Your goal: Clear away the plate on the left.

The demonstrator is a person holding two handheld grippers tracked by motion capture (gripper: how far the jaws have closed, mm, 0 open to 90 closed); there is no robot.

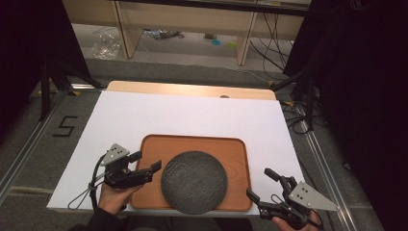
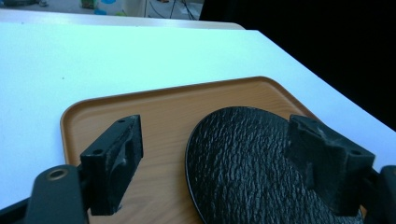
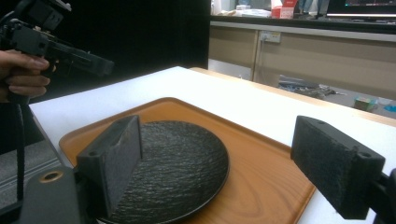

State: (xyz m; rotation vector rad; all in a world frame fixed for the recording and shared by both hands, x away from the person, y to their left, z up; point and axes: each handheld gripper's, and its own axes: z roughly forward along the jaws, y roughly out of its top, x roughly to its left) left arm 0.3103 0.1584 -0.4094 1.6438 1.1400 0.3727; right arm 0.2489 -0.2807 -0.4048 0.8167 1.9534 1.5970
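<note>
A round dark textured plate [image 1: 194, 181] lies on a brown wooden tray [image 1: 192, 143] near the table's front edge. My left gripper [image 1: 145, 161] hovers open over the tray's left rim, its jaws pointing at the plate [image 2: 247, 158], nothing between them. The tray's bare wood [image 2: 163, 116] runs ahead of them. My right gripper [image 1: 260, 184] is open off the tray's front right corner, empty, aimed across the plate [image 3: 173, 163] and tray [image 3: 261, 182]. In the right gripper view the left gripper [image 3: 100, 65] appears at upper left, held by a hand.
A white sheet [image 1: 183, 115] covers the tabletop, with a wooden edge [image 1: 192, 89] at the back. A black "5" marking [image 1: 64, 126] sits left of the table. Cables [image 1: 269, 43] and shelving legs stand on the floor beyond.
</note>
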